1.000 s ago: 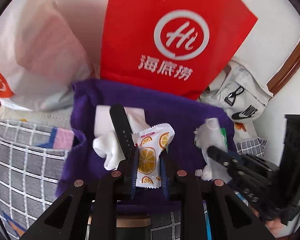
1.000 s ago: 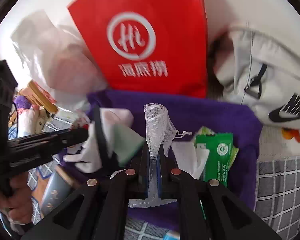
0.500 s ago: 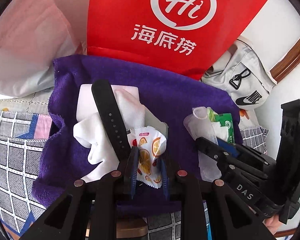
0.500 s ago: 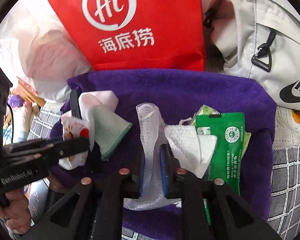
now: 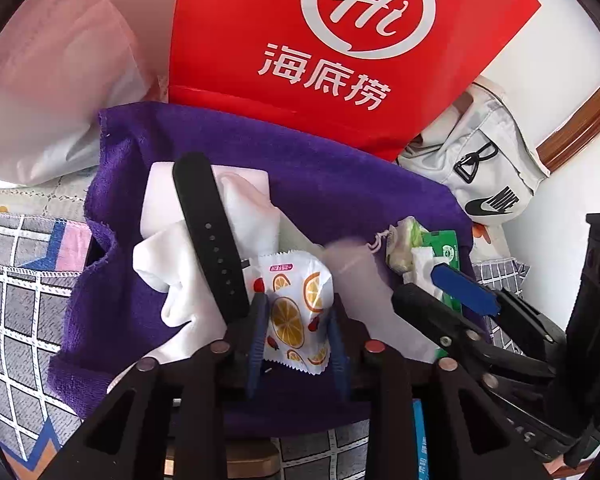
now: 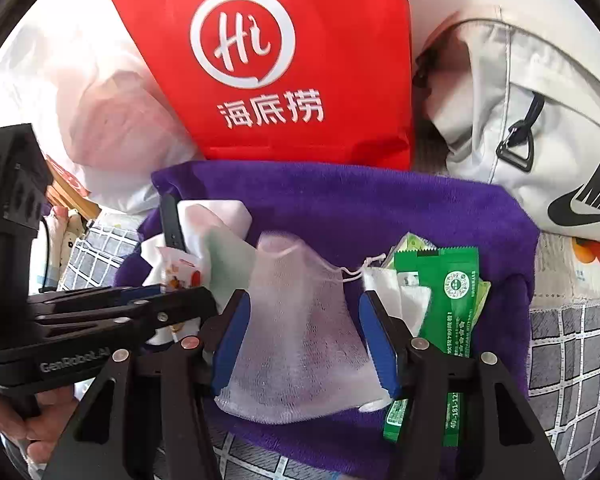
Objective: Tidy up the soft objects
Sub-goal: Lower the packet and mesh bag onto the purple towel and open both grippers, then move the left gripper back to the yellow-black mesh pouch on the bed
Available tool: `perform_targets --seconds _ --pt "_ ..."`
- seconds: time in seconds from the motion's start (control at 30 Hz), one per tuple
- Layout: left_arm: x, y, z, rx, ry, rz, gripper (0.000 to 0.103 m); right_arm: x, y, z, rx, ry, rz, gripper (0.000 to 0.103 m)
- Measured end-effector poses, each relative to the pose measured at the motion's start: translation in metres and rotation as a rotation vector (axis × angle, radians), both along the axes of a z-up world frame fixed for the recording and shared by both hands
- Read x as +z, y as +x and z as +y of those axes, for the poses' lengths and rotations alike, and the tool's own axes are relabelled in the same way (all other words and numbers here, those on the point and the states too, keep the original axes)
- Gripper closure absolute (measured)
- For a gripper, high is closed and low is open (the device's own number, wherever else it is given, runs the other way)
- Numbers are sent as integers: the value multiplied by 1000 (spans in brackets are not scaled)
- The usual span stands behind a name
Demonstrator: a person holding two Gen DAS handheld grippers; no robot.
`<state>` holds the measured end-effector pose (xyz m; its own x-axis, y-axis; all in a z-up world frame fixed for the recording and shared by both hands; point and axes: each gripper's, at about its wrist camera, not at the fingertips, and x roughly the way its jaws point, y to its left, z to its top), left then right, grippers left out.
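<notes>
Currently I am working over a purple towel [image 5: 332, 200] that is lying spread on a grey checked cloth [image 5: 16, 312]. My left gripper [image 5: 298, 336] is bracketing an orange-print sachet [image 5: 296, 312]; the blue pads are standing a little apart at either edge of the packet, and I cannot tell whether they are still gripping it or only flanking it. The sachet is resting on the near middle of the towel, touching a crumpled white cloth [image 5: 240, 224] to its left. A black strap [image 5: 208, 232] is lying diagonally across that cloth, its near end just beside my left pad.

My right gripper [image 6: 304, 332] is standing with its jaws spread wide. A white mesh pouch [image 6: 300, 328] is lying flat on the towel between the two blue pads [image 6: 232, 336], its drawstring trailing off to the right. Just right of it, a green wipe packet [image 6: 456, 300] is lying lengthwise on the towel, overlapping a folded white tissue [image 6: 396, 296] and a paler green sachet [image 6: 412, 244] behind it.

At the far edge of the towel a red bag [image 6: 284, 60] is standing upright. A grey Nike bag [image 6: 540, 128] is slumping to its right, and a translucent plastic bag [image 5: 48, 92] is sitting to its left.
</notes>
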<state>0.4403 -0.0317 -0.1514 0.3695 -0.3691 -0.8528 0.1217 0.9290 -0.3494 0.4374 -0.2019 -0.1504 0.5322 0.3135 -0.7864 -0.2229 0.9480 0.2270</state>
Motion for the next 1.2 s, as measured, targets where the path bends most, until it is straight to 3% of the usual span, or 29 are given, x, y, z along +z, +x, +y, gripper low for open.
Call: perform_targets --seconds 0.13,0.33,0.67,0.87,1.03,1.2 --pt "1 -1 -5 -20 10 -11 67 11 -4 -5 -4 15 -29 42" --pt "6 -4 -8 -29 1 -25 51 23 -8 -15 -27 38 -58 42" --pt "26 -11 0 20 28 -49 50 43 -22 -21 -65 68 -102 42" --pt "45 -22 11 47 23 -80 50 56 -68 -3 -30 22 -165 42" --pt "55 -40 4 33 15 -84 50 49 -116 3 5 -36 -154 42" --pt "63 -73 10 34 5 -97 50 35 -170 12 47 -34 -123 50"
